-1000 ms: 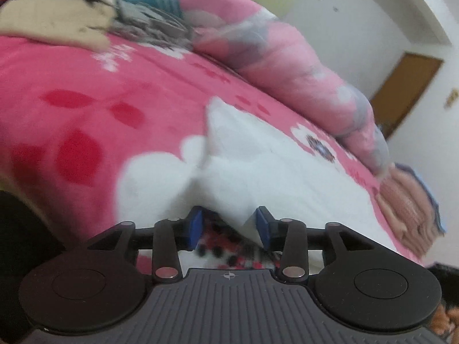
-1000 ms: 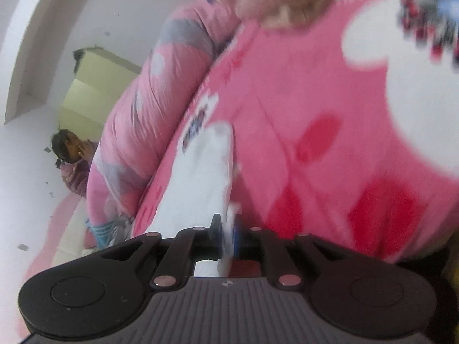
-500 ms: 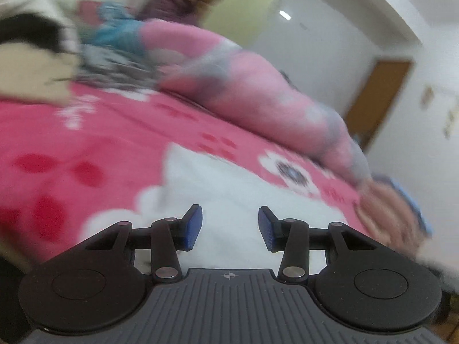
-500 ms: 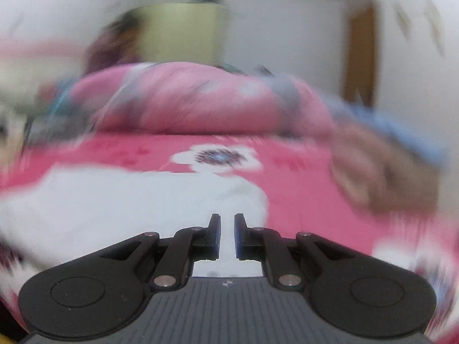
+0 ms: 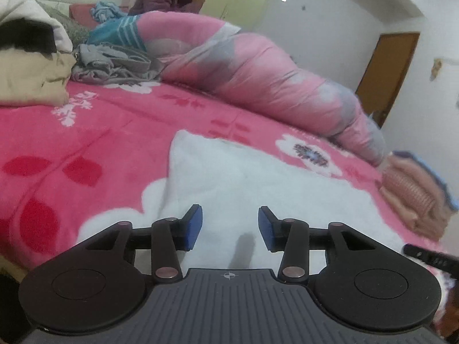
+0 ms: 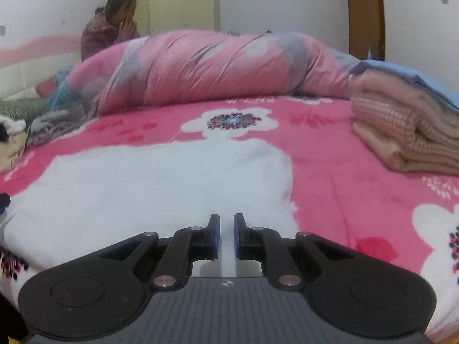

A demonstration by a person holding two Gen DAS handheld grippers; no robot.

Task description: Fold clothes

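Note:
A white garment lies spread flat on the pink flowered bedspread; it also shows in the right wrist view. My left gripper is open and empty, low over the garment's near edge. My right gripper hovers over the garment's near right part with its jaws a narrow gap apart and nothing between them. The right gripper's black tip shows at the right edge of the left wrist view.
A rolled pink quilt lies along the far side of the bed. Folded tan and blue clothes are stacked at the right. A heap of unfolded clothes sits at the left. A person sits beyond the bed.
My right gripper let go of the white garment, swung level and opened a little. My left gripper rose from the garment's edge and stayed open. The garment now lies flat.

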